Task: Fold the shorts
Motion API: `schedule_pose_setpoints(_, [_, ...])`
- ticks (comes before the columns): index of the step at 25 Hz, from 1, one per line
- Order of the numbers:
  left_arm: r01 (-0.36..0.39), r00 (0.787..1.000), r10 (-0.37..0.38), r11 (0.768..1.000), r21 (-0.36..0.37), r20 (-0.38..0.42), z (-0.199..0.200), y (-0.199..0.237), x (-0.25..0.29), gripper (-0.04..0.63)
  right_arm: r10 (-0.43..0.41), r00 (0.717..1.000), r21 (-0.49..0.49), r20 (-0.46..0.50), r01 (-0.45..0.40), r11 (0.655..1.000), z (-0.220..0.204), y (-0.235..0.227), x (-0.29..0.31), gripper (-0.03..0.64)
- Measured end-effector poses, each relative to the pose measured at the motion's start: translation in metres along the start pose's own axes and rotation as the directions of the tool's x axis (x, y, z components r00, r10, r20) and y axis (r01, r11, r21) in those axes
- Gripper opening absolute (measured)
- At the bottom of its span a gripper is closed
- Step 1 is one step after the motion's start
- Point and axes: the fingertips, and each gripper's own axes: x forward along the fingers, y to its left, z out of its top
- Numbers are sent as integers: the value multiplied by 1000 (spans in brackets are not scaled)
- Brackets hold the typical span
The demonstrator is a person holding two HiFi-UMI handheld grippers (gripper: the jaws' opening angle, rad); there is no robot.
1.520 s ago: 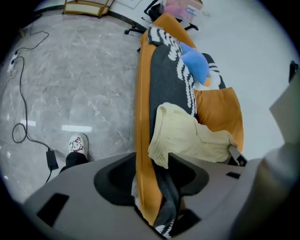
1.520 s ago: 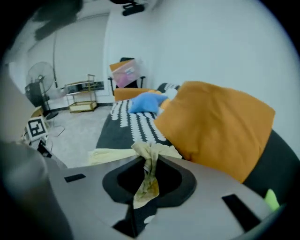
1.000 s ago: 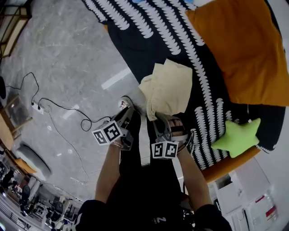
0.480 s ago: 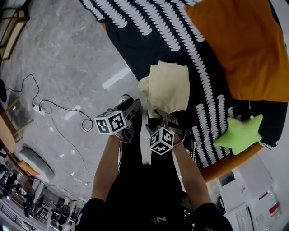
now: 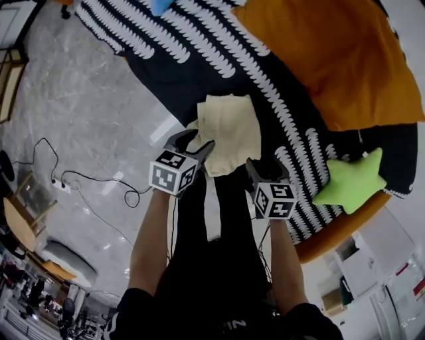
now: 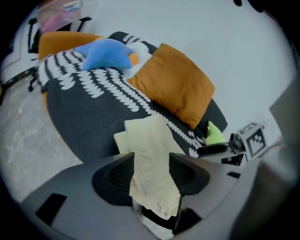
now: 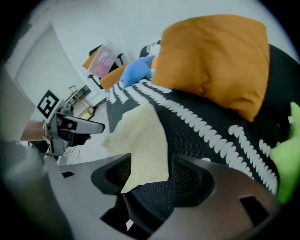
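**Head view.** One pair of cream shorts [image 5: 229,133], folded, is laid on the black-and-white patterned cover [image 5: 166,60], just ahead of two tongs. The left tongs [image 5: 194,141] are at its near left edge. The right tongs [image 5: 267,170] are just off its near right corner. One orange pillow [image 5: 332,60] and one green star cushion [image 5: 352,180] are counted. One blue cushion [image 5: 161,5] is cut off at the top.

**Left gripper view.** The left tongs [image 6: 151,160] are half open, their jaws having just been opening. A fold of the shorts [image 6: 145,133] lies loose between them, its near end hidden.

**Right gripper view.** The right tongs [image 7: 151,171] are parted, their jaws having just been closing, and nothing is gripped. The shorts [image 7: 140,136] are seen beyond them.
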Motion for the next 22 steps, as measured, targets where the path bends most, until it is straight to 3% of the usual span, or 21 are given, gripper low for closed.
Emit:
schedule_pose_setpoints(2, [32,997,-21,987,156,-70,14,-14,14,256,-14,1000,78,-5,14,997,-3,-18,5,258])
schedule_pose_setpoints(5, [113,980,-37,915,388,-197,29,-37,35,318,-19,999,112,-48,24,993,-16,-23,18,193])
schedule_pose_setpoints(9, [208,960,-77,841,500,-270,55,-58,53,325,26,990,185,-140,0,983,-42,-14,37,221])
schedule_pose_setpoints(10, [238,950,-80,809,537,-301,60,-64,56,330,34,988,211,-148,-2,977,-46,-13,38,202])
schedule_pose_setpoints(11, [274,937,-74,762,587,-342,62,-70,59,331,37,990,236,-139,-3,972,-48,-14,38,175])
schedule_pose_setpoints(12, [311,921,-54,698,645,-385,62,-78,64,335,40,992,257,-117,-8,966,-48,-15,35,144])
schedule_pose_setpoints(13, [344,906,-20,619,706,-424,61,-84,69,341,47,995,271,-89,-22,962,-48,-16,31,93])
schedule_pose_setpoints(16, [434,864,109,331,838,-491,55,-92,84,342,82,997,231,-17,-76,970,-41,-10,16,46])
schedule_pose_setpoints(17, [470,848,136,252,846,-511,54,-90,89,342,91,996,186,-1,-89,978,-35,-6,11,44])
schedule_pose_setpoints(18, [505,832,148,197,841,-534,54,-89,94,342,100,995,130,15,-101,986,-26,-1,5,43])
schedule_pose_setpoints(19, [538,816,148,158,828,-558,55,-88,99,342,109,994,65,30,-110,992,-17,3,-2,41])
schedule_pose_setpoints(22, [636,756,154,60,769,-637,54,-90,104,348,116,991,-143,60,-107,984,11,9,-27,41])
